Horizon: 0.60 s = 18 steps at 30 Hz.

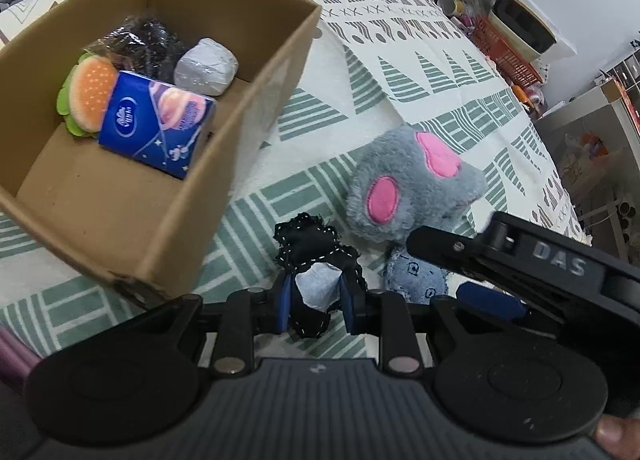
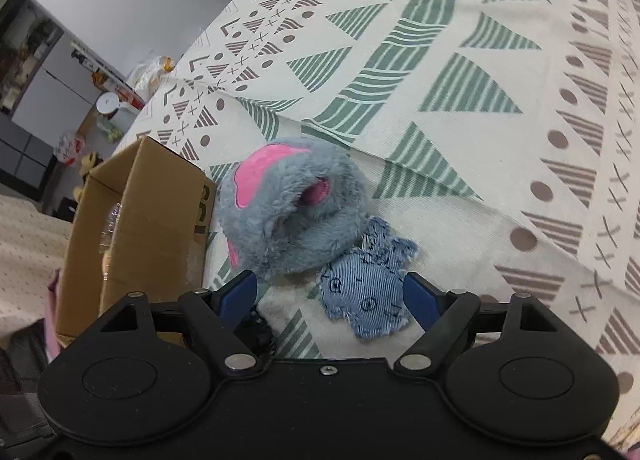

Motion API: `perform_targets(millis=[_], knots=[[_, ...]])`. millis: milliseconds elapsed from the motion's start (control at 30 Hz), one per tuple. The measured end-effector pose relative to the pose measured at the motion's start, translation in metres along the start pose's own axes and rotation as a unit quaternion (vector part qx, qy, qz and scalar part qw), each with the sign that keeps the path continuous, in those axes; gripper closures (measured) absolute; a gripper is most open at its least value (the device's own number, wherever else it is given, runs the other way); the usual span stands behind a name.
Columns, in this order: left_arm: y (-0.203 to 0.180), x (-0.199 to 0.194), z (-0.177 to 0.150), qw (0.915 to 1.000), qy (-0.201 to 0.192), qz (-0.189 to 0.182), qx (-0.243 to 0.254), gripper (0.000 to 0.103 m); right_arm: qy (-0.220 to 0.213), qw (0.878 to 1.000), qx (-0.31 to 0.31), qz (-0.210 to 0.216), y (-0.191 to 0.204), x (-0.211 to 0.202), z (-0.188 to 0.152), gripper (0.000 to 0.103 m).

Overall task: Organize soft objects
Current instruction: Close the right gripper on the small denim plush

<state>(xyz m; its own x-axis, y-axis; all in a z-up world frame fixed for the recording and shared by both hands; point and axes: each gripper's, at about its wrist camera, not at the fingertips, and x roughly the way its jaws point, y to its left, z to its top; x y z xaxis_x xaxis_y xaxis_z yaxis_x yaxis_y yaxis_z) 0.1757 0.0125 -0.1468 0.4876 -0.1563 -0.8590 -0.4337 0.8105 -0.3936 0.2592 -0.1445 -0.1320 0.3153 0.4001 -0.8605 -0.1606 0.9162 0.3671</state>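
My left gripper [image 1: 315, 300] is shut on a small black fabric doll with white stitching [image 1: 312, 244], held just right of the cardboard box [image 1: 168, 244]. The box holds a burger plush [image 1: 86, 94], a blue tissue pack [image 1: 158, 126], a grey wrapped ball [image 1: 206, 67] and a black bundle in plastic [image 1: 140, 40]. A grey plush paw with pink pads [image 1: 408, 188] [image 2: 288, 212] lies on the patterned cloth. Beside it lies a blue denim doll [image 2: 366, 292] [image 1: 412, 276]. My right gripper [image 2: 332, 300] stands open, its fingers on either side of the denim doll.
The patterned cloth [image 2: 460, 80] covers a rounded surface that drops off at the edges. Clutter, an orange basket [image 1: 504, 48] and shelves stand beyond the far right edge. The box [image 2: 136, 228] sits left of the plush paw.
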Motion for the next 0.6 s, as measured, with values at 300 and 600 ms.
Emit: perform_targets(millis=[300,600], knots=[[0.012,-0.009,-0.002,0.9999,0.003,-0.003,-0.009,0.079,0.014,0.996,-0.065,-0.054,0.015,0.02,-0.009,0.037],[0.011,-0.035,-0.006,0.9999,-0.009,-0.012,0.0,0.079,0.0,0.997,-0.054,-0.049,0.01,-0.003,-0.021,0.103]])
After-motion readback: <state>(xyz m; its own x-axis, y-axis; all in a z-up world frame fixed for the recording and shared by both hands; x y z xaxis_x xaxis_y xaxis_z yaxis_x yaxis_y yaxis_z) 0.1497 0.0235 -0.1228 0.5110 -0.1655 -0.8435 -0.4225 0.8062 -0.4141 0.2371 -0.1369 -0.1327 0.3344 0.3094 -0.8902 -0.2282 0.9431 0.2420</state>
